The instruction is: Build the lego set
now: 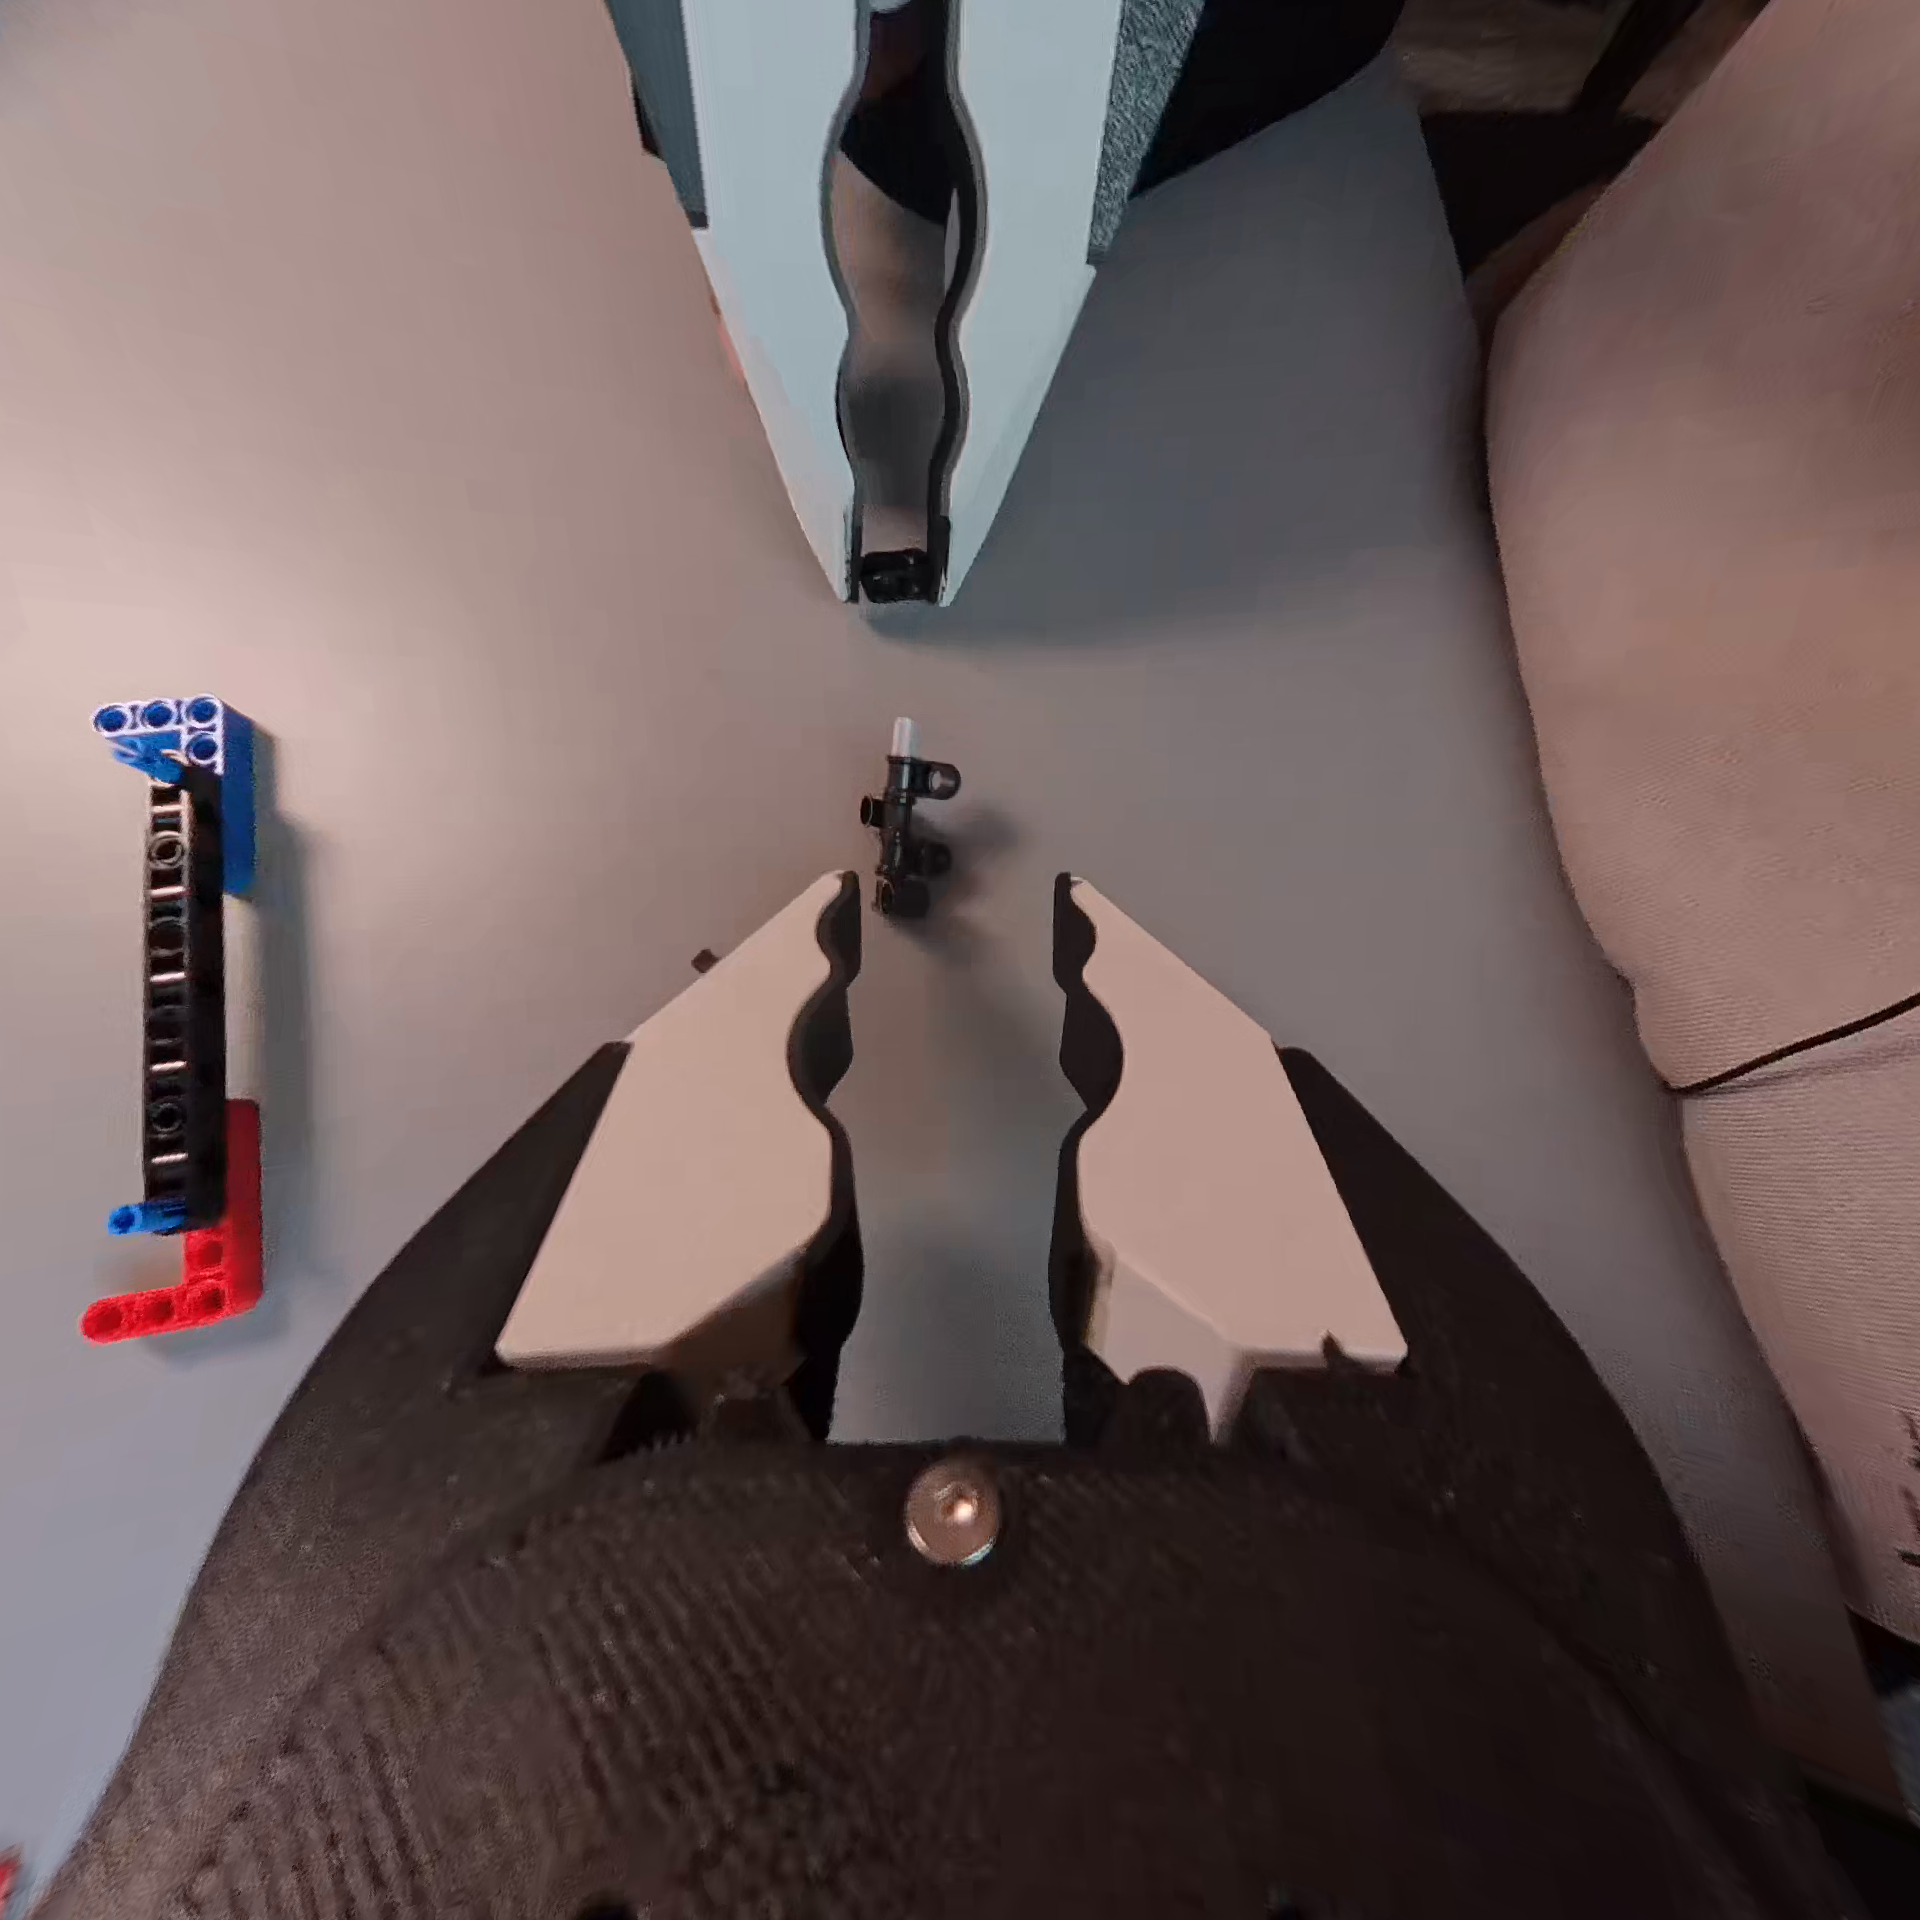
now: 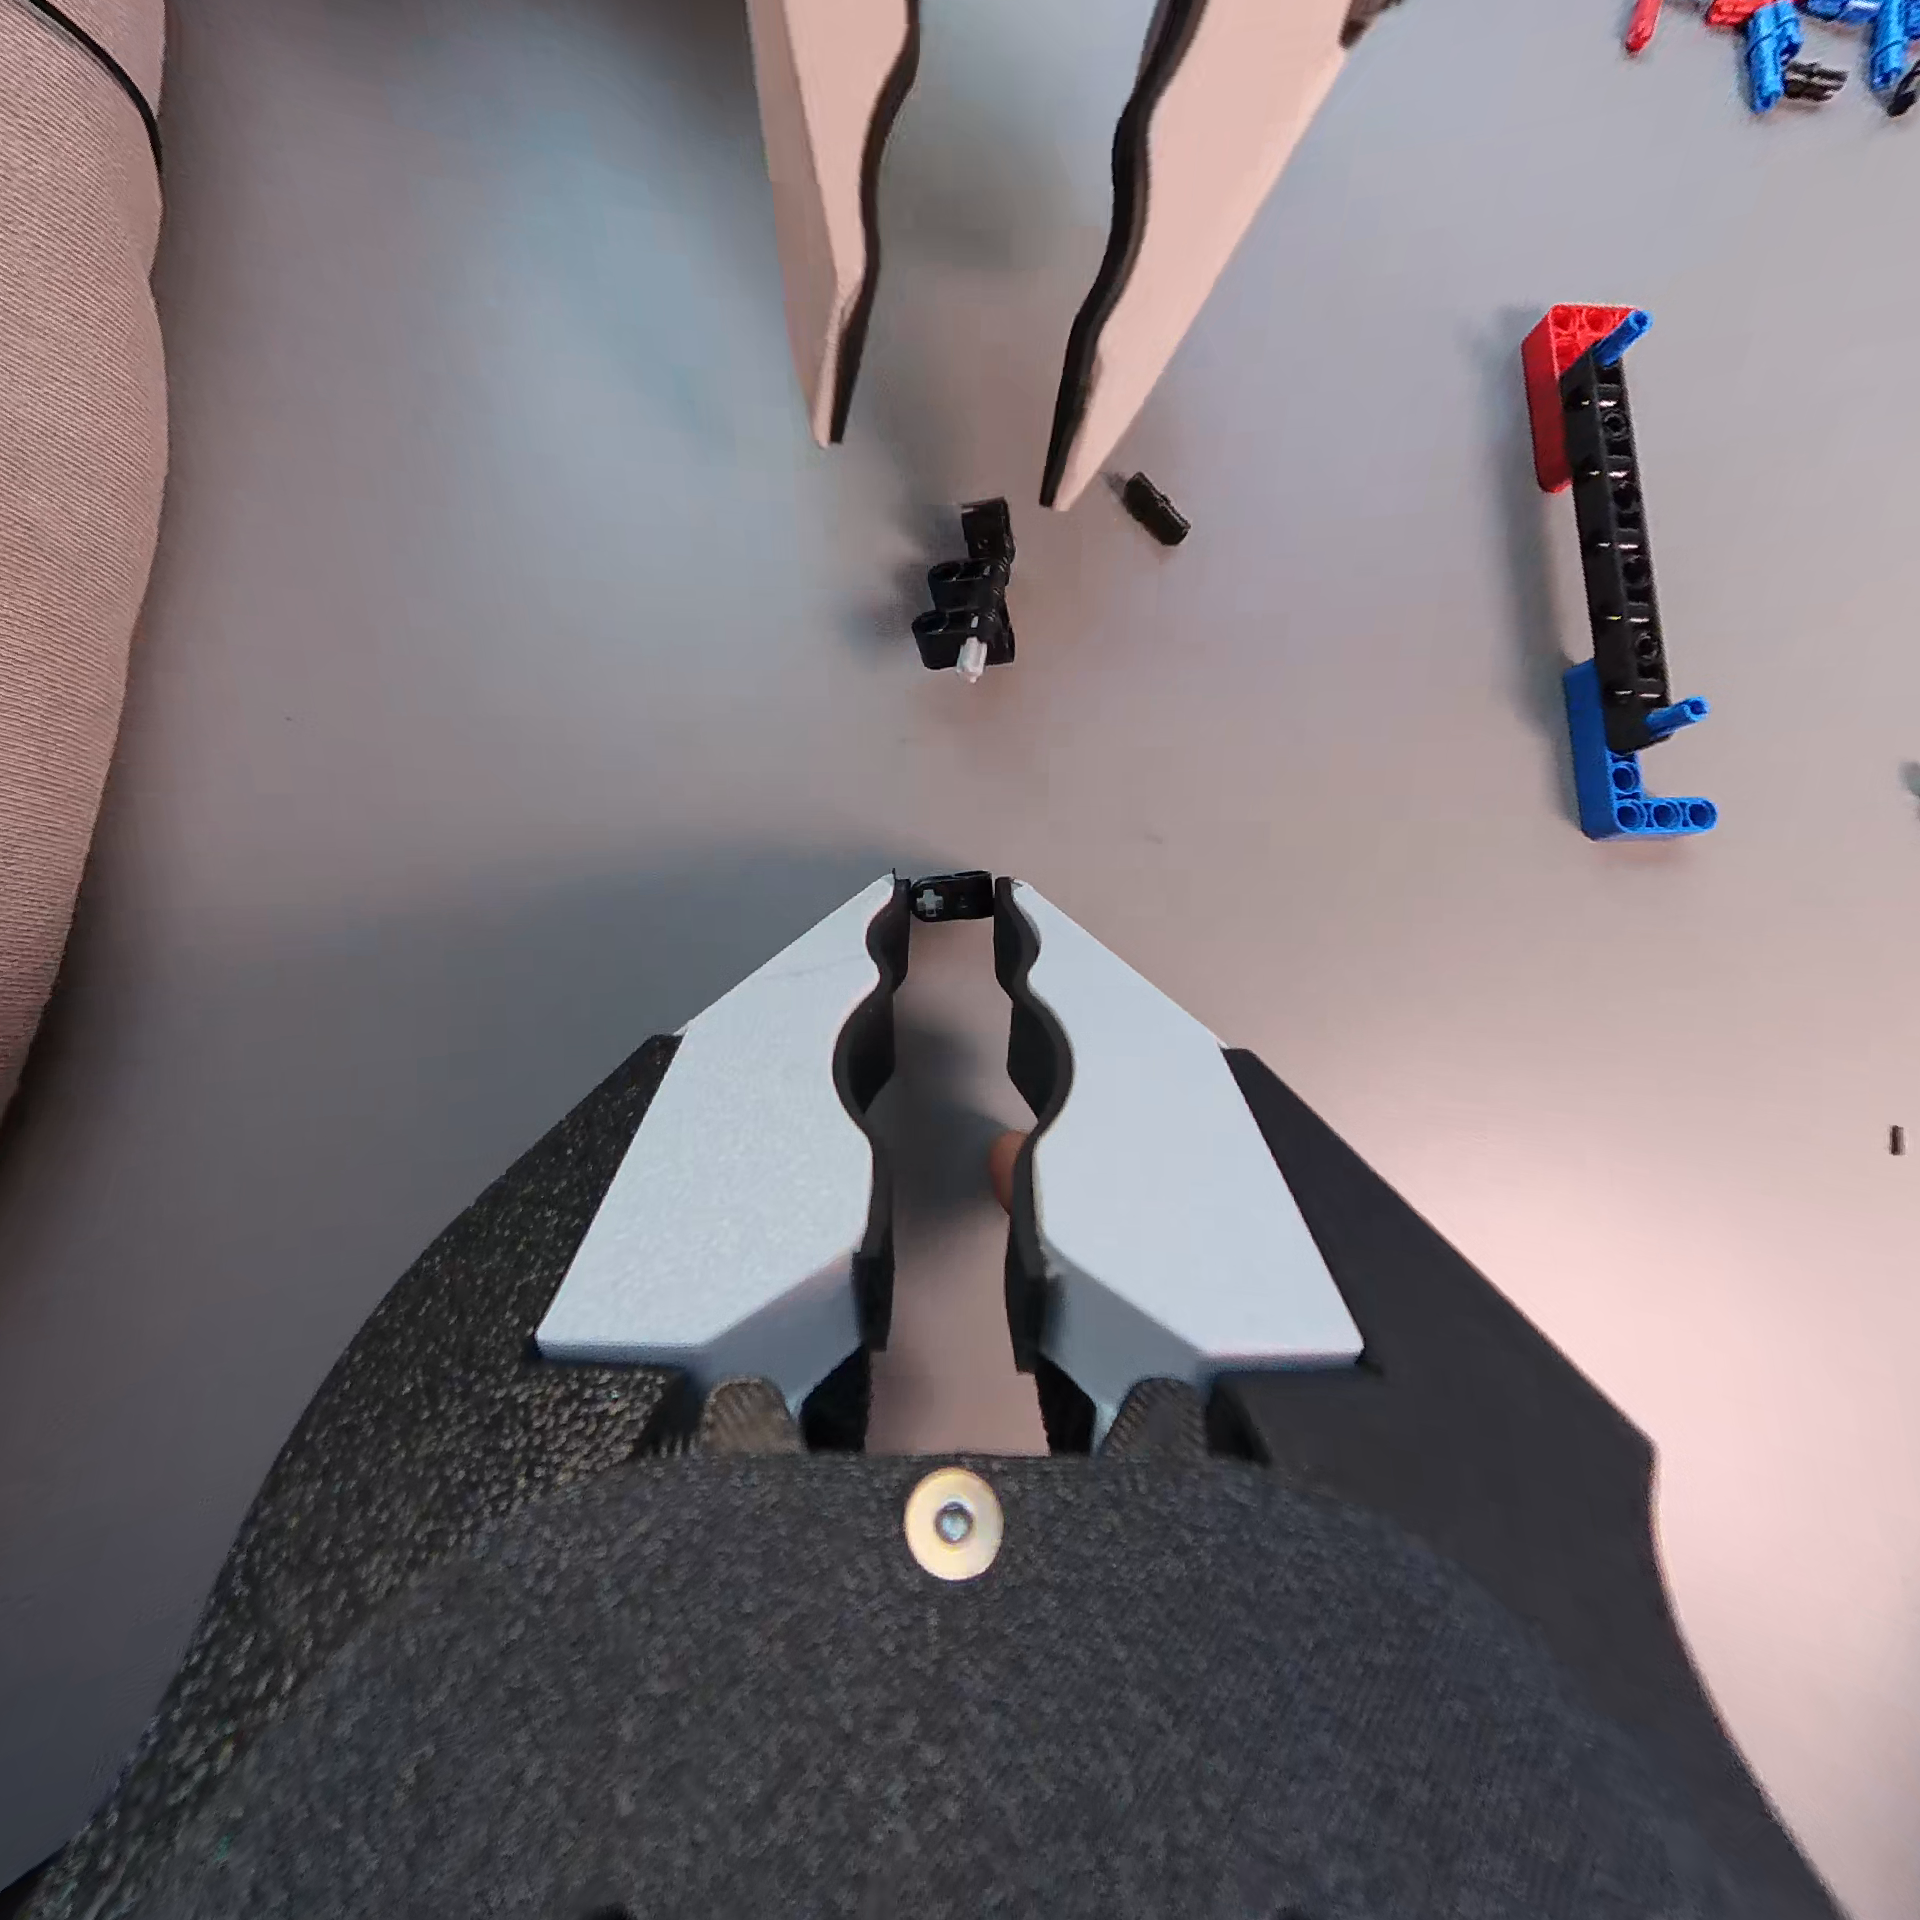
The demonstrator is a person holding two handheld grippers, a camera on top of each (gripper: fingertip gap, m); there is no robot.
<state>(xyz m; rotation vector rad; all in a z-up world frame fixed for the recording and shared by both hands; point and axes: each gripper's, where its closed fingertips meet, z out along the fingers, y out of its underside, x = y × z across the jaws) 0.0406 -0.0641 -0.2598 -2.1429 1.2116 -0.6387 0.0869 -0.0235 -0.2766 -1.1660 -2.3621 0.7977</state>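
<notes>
A small black connector assembly with a white axle (image 1: 906,831) lies on the grey table just beyond my left gripper's (image 1: 956,894) tips; it also shows in the right wrist view (image 2: 966,592). My left gripper is open and empty, and shows at the top of the right wrist view (image 2: 940,473). My right gripper (image 2: 948,896) is shut on a small black connector (image 2: 945,899), which also shows in the left wrist view (image 1: 896,574) facing the assembly. A built beam of black, blue, white and red pieces (image 1: 187,1018) lies to the side (image 2: 1616,582).
A small loose black pin (image 2: 1155,509) lies beside the left gripper's tip. A heap of blue, red and black loose parts (image 2: 1797,47) sits at the far corner. A beige upholstered cushion (image 1: 1714,727) borders the table (image 2: 62,520).
</notes>
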